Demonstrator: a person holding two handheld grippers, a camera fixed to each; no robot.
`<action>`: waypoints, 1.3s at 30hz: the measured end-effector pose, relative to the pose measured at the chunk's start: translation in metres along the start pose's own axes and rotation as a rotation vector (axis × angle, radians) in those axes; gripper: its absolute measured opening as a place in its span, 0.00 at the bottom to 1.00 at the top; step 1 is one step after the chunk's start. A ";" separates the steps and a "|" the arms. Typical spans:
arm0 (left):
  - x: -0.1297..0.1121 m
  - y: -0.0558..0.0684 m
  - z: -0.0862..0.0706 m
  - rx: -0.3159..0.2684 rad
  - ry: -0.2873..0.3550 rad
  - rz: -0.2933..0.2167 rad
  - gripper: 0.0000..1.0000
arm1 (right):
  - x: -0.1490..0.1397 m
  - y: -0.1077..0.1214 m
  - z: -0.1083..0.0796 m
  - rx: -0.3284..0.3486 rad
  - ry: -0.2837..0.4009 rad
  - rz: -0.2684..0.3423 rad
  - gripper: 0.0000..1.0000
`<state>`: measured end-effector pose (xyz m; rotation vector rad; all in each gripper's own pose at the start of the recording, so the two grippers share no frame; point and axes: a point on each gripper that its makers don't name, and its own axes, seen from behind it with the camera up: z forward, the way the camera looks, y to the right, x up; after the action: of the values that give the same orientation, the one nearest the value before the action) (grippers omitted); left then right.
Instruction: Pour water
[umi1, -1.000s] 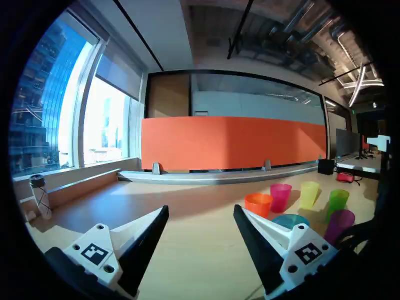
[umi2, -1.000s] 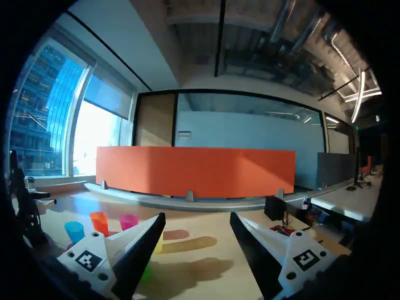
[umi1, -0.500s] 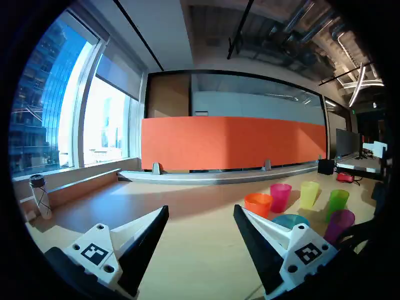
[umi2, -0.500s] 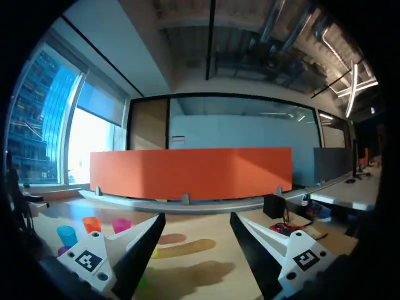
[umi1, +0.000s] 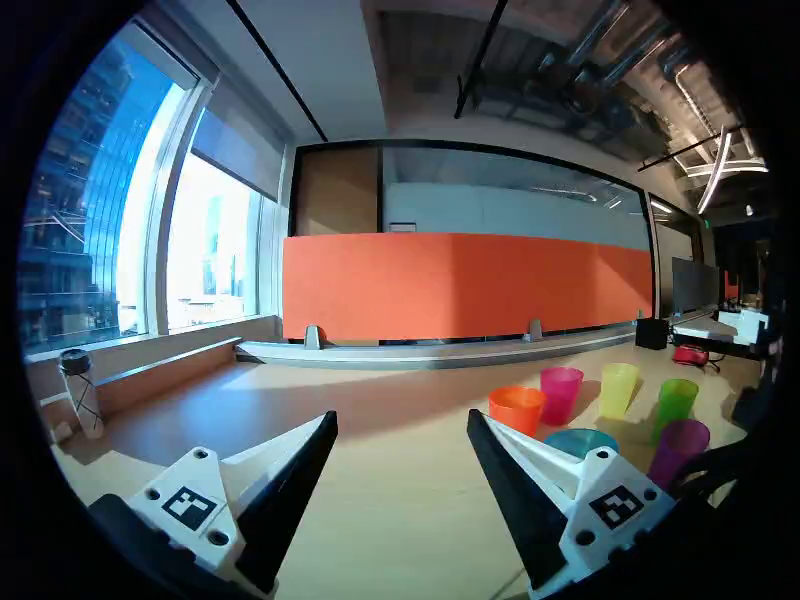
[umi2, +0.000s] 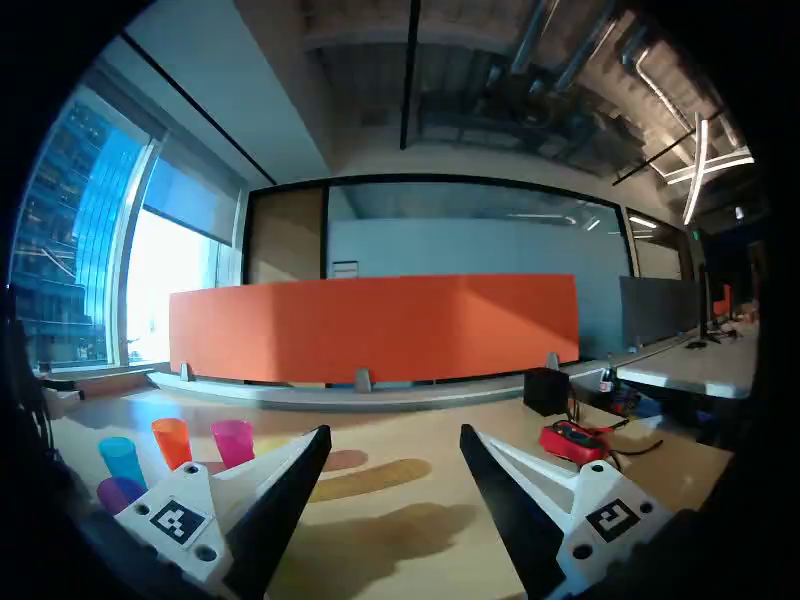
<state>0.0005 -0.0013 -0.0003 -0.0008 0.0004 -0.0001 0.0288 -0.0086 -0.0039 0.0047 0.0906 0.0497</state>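
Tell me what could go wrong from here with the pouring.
1. The orange cup, pink cup and blue cup stand close together, so the left gripper, with its fingers wide open, may knock over a neighbour when it reaches for one.
2. A corded red gadget lies on the same table, where a spill could probably reach it.

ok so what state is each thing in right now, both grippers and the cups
left hand-held gripper: open, nothing between its fingers
right hand-held gripper: open, nothing between its fingers
orange cup: upright
pink cup: upright
yellow cup: upright
green cup: upright
purple cup: upright
blue cup: upright, partly hidden behind the left hand-held gripper
all cups: cannot tell whether they hold water
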 end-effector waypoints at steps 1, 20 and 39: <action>0.000 0.000 0.000 0.000 0.000 0.000 0.96 | -0.002 0.001 0.001 -0.001 -0.002 -0.001 1.00; 0.000 0.000 0.000 0.000 0.000 0.000 0.96 | -0.027 0.011 0.006 -0.025 -0.041 -0.032 1.00; 0.000 0.001 0.000 0.000 0.000 0.000 0.96 | -0.034 0.010 0.007 -0.020 -0.066 -0.038 1.00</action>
<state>0.0002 -0.0007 0.0000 -0.0007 0.0004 -0.0001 -0.0047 0.0001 0.0067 -0.0150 0.0245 0.0120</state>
